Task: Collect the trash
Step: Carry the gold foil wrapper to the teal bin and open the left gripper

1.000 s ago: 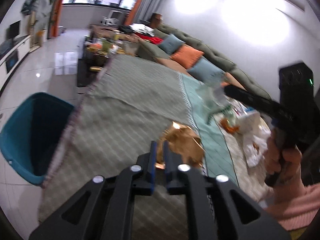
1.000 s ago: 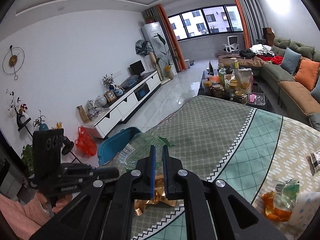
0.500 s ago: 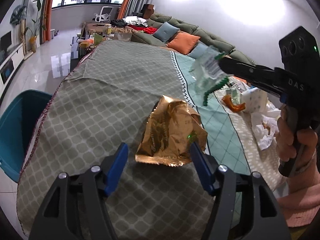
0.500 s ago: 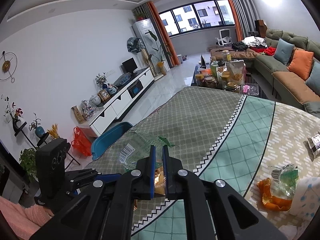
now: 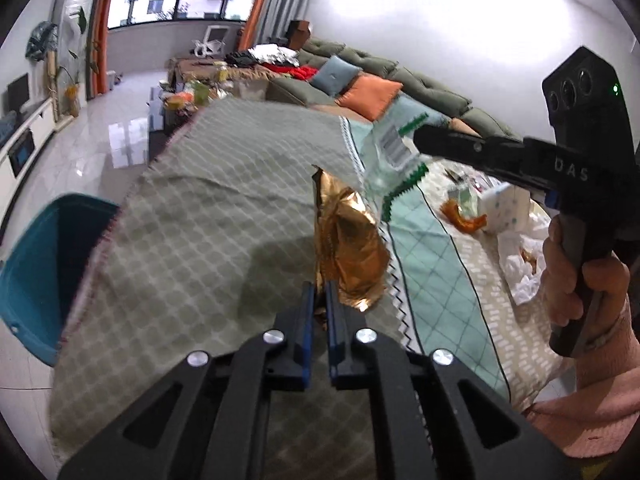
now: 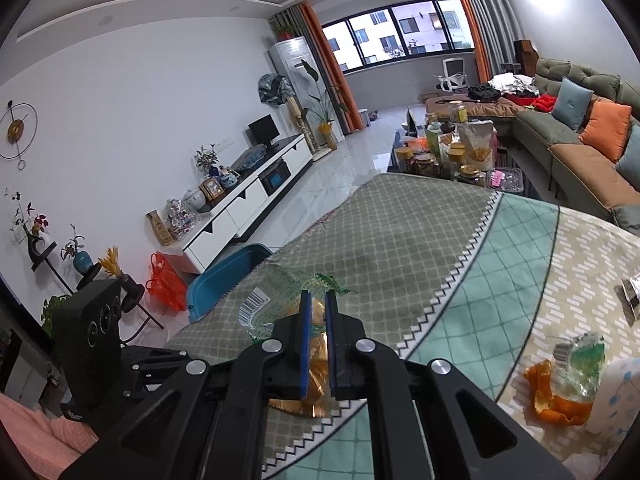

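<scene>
Two grippers: each clamped on a piece of trash over the table.
Table (image 5: 208,216): draped in a cloth of grey-green lattice, then a teal band, then a beige patch; it fills the middle of both views.
Sofa (image 6: 568,136): olive, along the far wall, with blue and orange cushions.
Bin (image 5: 36,264): teal, on the floor just beside the table's left edge; its opening faces up, inside too dark to tell contents.
Left gripper (image 5: 319,300): jaws pinched together on the lower edge of the gold wrapper.
Right gripper (image 6: 316,312): jaws narrow, nipping the clear bag at its tips; in the left view it reaches in from the right, held by a hand (image 5: 580,276) in a pink sleeve.
Gold wrapper (image 5: 348,240): crumpled foil, standing up from the left gripper above the grey-green cloth near the zigzag border.
Clear bag (image 5: 394,156): see-through plastic with green serrated edges and a barcode label, hanging from the right gripper's tips, above and just right of the gold wrapper.
Leftover trash: orange peel (image 6: 556,396) and another clear wrapper (image 6: 580,364) touching it, beside a dotted white packet (image 5: 504,212) and crumpled white paper (image 5: 520,256), all on the beige patch.
</scene>
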